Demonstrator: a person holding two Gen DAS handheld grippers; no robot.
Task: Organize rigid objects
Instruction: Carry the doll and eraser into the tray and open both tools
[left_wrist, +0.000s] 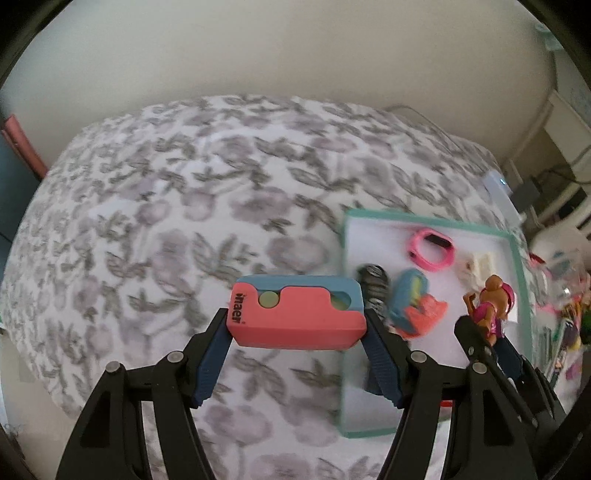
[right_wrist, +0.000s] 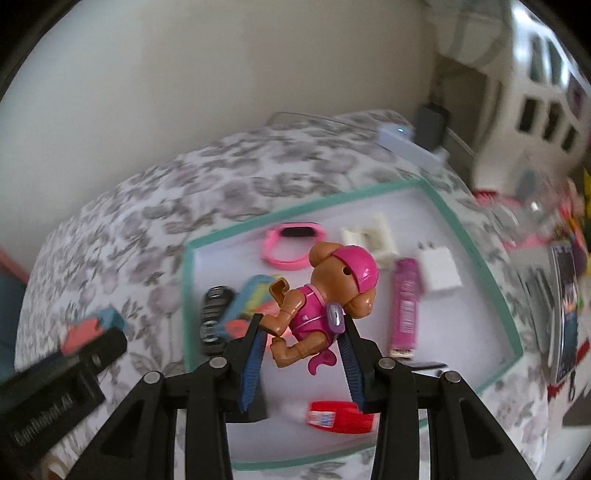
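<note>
My left gripper (left_wrist: 297, 323) is shut on a coral and blue block (left_wrist: 295, 314), held above the floral bedspread just left of a teal-rimmed tray (left_wrist: 343, 236). My right gripper (right_wrist: 301, 326) is shut on a brown toy dog in pink (right_wrist: 325, 299), held over the tray (right_wrist: 190, 266). From the left wrist, that dog (left_wrist: 491, 308) and the right gripper (left_wrist: 484, 332) show at the right. The right wrist view shows the block (right_wrist: 88, 330) and left gripper at the far left. In the tray lie a pink wristband (right_wrist: 291, 245), a black fob (right_wrist: 214, 317) and a blue-orange toy (right_wrist: 243, 306).
The tray also holds a white plug (right_wrist: 437, 269), a white holder (right_wrist: 373, 238), a purple tube (right_wrist: 404, 306) and a red tube (right_wrist: 340, 417). A white box (right_wrist: 402, 142) sits on the bed's far corner. A toy house (right_wrist: 532, 103) and clutter stand at the right, with a wall behind.
</note>
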